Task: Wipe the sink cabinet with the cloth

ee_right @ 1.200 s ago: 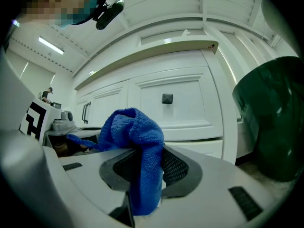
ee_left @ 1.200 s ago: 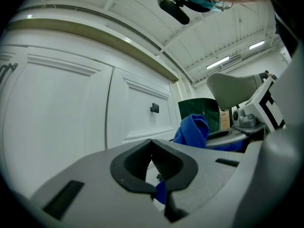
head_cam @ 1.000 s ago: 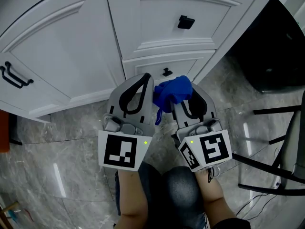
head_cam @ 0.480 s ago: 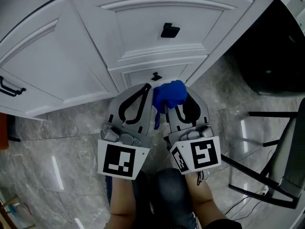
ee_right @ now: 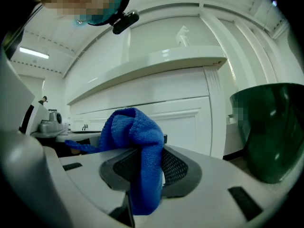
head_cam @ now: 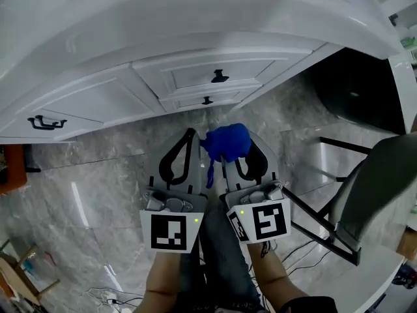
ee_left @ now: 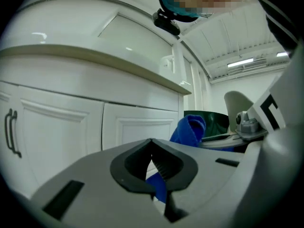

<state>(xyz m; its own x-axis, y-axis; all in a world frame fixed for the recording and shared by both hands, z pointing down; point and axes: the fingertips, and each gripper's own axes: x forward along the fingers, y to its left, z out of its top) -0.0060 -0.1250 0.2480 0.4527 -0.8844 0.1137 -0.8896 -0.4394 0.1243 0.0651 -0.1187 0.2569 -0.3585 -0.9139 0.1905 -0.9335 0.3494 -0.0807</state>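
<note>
While right claw (ee_right: 147, 167) pinches cloth (ee_right: 130, 127), bunch faces cabinet (head_cam: 186, 75).

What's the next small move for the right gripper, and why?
Probably move the right gripper forward until the blue cloth it clamps touches the drawer front. Head view shows the cloth over the floor, clear of the sink cabinet, so no wiping can start.
</note>
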